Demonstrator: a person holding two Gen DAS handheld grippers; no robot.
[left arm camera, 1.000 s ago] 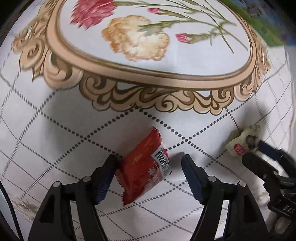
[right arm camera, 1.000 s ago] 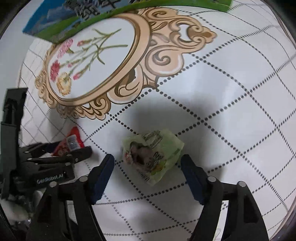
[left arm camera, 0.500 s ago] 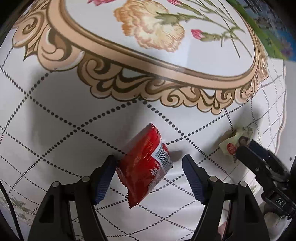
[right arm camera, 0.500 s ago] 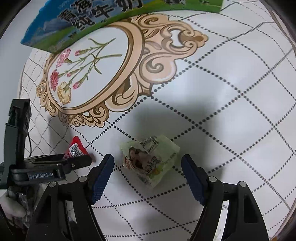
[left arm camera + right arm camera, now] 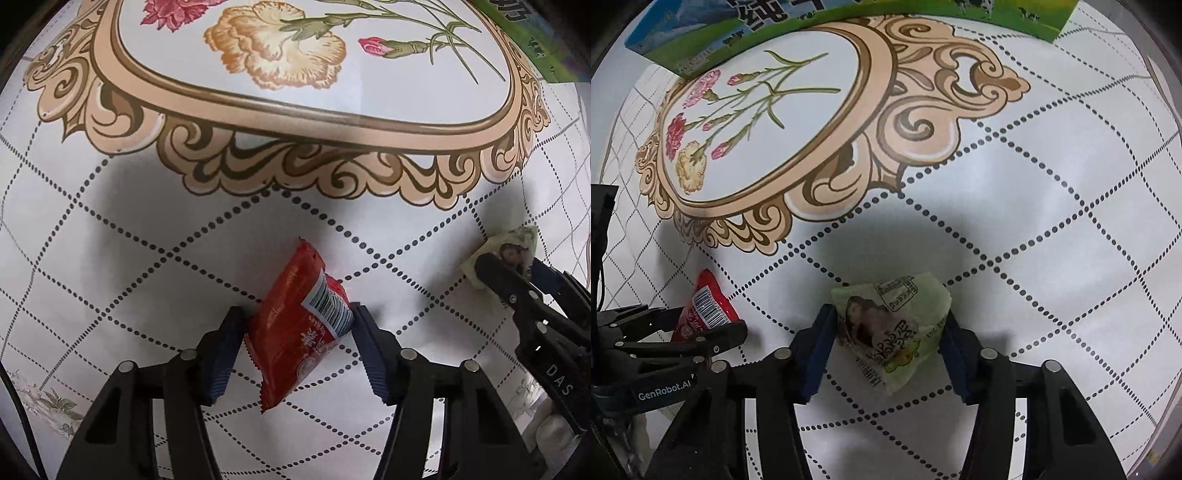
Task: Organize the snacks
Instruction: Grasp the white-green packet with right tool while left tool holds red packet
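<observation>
A red snack packet (image 5: 299, 328) with a barcode sits between the blue pads of my left gripper (image 5: 295, 332), and both pads touch its sides. The red packet also shows in the right wrist view (image 5: 705, 310). A pale green snack packet (image 5: 894, 325) sits between the pads of my right gripper (image 5: 886, 332), which press on both its sides. The green packet also shows at the right edge of the left wrist view (image 5: 509, 247), half hidden by the right gripper (image 5: 517, 273). Both packets are at the tablecloth surface.
The tablecloth (image 5: 1052, 184) is white with a dotted diamond grid and a tan oval frame around printed flowers (image 5: 280, 55). A green and blue milk carton box (image 5: 775, 22) lies along the far side. The table's edge curves at the right (image 5: 1167, 110).
Both grippers have closed from wide open until their pads touch the packets. The red packet now stands more upright between the left pads.
</observation>
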